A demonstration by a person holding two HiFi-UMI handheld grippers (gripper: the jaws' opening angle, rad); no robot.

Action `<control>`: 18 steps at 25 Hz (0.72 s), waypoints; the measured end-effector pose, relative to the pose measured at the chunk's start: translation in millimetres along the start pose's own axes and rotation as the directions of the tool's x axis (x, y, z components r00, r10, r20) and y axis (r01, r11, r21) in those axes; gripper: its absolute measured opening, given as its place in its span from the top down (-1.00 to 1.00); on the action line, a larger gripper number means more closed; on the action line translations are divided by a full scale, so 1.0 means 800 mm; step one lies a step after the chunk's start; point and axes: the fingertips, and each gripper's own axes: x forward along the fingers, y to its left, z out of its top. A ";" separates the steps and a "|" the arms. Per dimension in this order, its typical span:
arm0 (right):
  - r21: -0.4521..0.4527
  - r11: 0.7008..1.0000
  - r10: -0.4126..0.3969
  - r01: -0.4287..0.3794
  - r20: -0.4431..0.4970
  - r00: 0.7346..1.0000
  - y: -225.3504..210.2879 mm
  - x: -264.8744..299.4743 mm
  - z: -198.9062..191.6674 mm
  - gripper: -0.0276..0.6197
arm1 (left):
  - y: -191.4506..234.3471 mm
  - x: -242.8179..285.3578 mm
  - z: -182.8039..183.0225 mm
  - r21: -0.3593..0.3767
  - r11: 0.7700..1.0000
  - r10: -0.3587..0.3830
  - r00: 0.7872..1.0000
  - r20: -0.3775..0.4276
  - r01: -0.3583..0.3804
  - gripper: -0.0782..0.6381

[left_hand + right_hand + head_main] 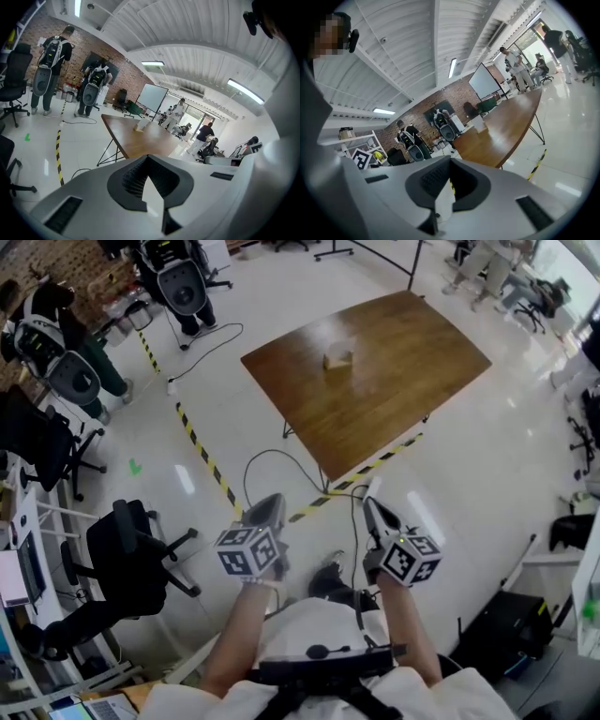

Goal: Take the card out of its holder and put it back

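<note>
A small wooden card holder (337, 359) with a pale card in it stands on the brown table (412, 371), far ahead of me. Both grippers are held close to my body, well short of the table. My left gripper (270, 504) and right gripper (372, 508) point toward the table, each with its jaws together and nothing between them. The left gripper view shows the shut left gripper (149, 157), with the holder (142, 124) small on the table (140, 140). Beyond the shut right gripper (450, 161) in its own view, the holder (478, 123) is a pale block on the table (506, 133).
Yellow-black hazard tape (202, 451) and a black cable (272, 460) run across the white floor between me and the table. Black office chairs (131, 554) stand at the left. People with backpacks (51, 65) stand by the brick wall; others (201, 136) are beyond the table.
</note>
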 end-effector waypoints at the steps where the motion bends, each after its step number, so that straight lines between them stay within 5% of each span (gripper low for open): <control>1: 0.003 1.000 0.005 -0.005 0.000 1.000 -0.006 0.004 0.005 0.92 | 0.003 0.005 0.003 -0.002 1.000 0.011 1.000 0.001 -0.011 0.81; 18: -0.002 0.996 0.093 -0.093 -0.033 0.995 -0.051 0.058 0.053 0.92 | -0.005 0.076 0.022 -0.043 0.998 0.050 0.999 -0.001 -0.050 0.81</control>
